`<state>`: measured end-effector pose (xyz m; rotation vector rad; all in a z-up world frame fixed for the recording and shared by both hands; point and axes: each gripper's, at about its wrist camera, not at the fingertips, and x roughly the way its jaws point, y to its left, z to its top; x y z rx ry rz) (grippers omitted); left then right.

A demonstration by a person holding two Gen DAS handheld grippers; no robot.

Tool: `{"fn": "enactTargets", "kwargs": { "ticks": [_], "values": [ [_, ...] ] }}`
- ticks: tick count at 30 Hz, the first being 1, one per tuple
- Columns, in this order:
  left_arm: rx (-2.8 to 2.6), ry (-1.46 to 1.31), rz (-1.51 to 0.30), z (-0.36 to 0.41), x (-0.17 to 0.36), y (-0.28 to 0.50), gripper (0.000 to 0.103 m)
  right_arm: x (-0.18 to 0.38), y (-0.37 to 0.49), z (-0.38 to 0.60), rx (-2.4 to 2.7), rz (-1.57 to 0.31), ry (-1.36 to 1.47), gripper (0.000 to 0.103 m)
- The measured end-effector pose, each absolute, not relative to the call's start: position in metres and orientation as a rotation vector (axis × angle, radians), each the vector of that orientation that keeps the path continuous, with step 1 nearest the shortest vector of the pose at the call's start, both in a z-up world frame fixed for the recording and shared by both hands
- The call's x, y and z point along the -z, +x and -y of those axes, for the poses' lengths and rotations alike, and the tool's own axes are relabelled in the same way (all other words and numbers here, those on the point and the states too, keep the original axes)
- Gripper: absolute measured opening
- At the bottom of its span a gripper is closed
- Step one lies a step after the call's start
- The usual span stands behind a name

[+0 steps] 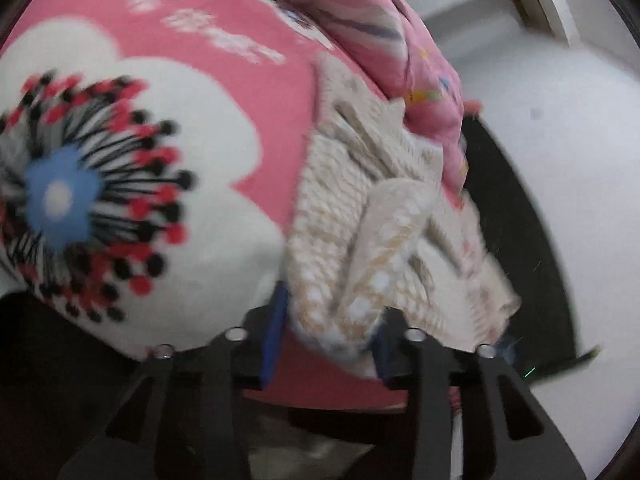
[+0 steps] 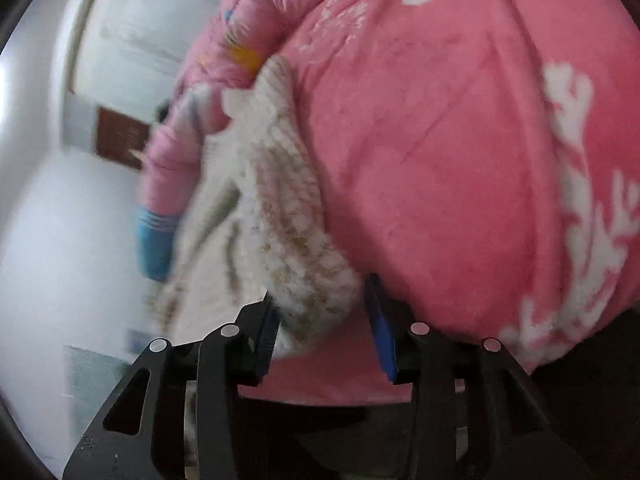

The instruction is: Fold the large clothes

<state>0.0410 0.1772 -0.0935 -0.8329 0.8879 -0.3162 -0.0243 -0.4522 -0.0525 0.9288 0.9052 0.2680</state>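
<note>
A cream knit garment [image 1: 360,208] lies bunched on a pink fleece blanket [image 1: 248,92] printed with a big white flower. In the left wrist view my left gripper [image 1: 330,324] stands open, and the near edge of the knit sits between its blue pads [image 1: 276,336]. The right wrist view shows the same knit garment [image 2: 292,216] on the pink blanket [image 2: 432,152]. My right gripper [image 2: 324,312] is open around the knit's fluffy edge, with a gap of pink showing beside the right pad [image 2: 382,340]. Both views are blurred.
A pink padded jacket [image 1: 400,40] lies over the far side of the knit; its sleeve with a blue cuff [image 2: 154,240] hangs at the left. Beyond are a white surface [image 1: 568,168], a black edge [image 1: 520,240], a white door [image 2: 132,40] and a brown panel [image 2: 120,140].
</note>
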Motion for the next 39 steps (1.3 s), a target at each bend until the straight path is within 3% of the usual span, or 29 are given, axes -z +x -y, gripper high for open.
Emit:
{"fn": "enactTargets", "kwargs": {
  "ticks": [1, 3, 9, 12, 18, 21, 23, 24, 25, 27, 34, 37, 39],
  "values": [
    [0.324, -0.854, -0.858, -0.185, 0.091, 0.039, 0.041, 0.045, -0.028, 0.457, -0.24, -0.884, 0.899, 0.057],
    [0.292, -0.86, -0.786, -0.199, 0.082, 0.033, 0.046, 0.021, -0.037, 0.47, -0.161, -0.809, 0.826, 0.069],
    [0.148, -0.747, -0.655, -0.214, 0.049, 0.031, 0.049, -0.023, -0.025, 0.454, -0.084, -0.733, 0.627, 0.069],
    [0.249, -0.627, -0.633, -0.179, 0.03, 0.042, 0.049, -0.024, 0.003, 0.402, -0.202, -0.781, 0.501, 0.072],
    [0.456, -0.375, -0.791, -0.067, 0.036, 0.086, 0.049, -0.002, 0.054, 0.294, -0.376, -0.907, 0.245, 0.075],
    [0.365, -0.211, -0.857, -0.035, 0.057, 0.107, 0.026, 0.02, 0.074, 0.266, -0.349, -0.966, 0.136, 0.044],
    [0.326, -0.152, -0.877, -0.024, 0.071, 0.117, 0.019, 0.029, 0.075, 0.265, -0.341, -0.979, 0.13, 0.024],
    [0.327, -0.149, -0.872, -0.024, 0.073, 0.117, 0.014, 0.029, 0.074, 0.265, -0.32, -0.974, 0.112, 0.007],
    [0.334, -0.143, -0.861, -0.023, 0.074, 0.119, 0.009, 0.027, 0.071, 0.267, -0.319, -0.963, 0.111, 0.004],
    [0.343, -0.125, -0.84, -0.029, 0.073, 0.119, 0.004, 0.019, 0.065, 0.272, -0.309, -0.925, 0.135, 0.002],
    [0.331, -0.096, -0.663, -0.036, 0.03, 0.109, 0.003, -0.028, 0.042, 0.278, -0.264, -0.736, 0.139, 0.002],
    [0.309, -0.067, -0.678, -0.033, 0.038, 0.122, 0.003, -0.022, 0.063, 0.273, -0.253, -0.746, 0.143, 0.002],
    [0.296, -0.041, -0.752, -0.029, 0.058, 0.134, 0.004, 0.012, 0.083, 0.269, -0.23, -0.843, 0.113, 0.002]
  ]
}}
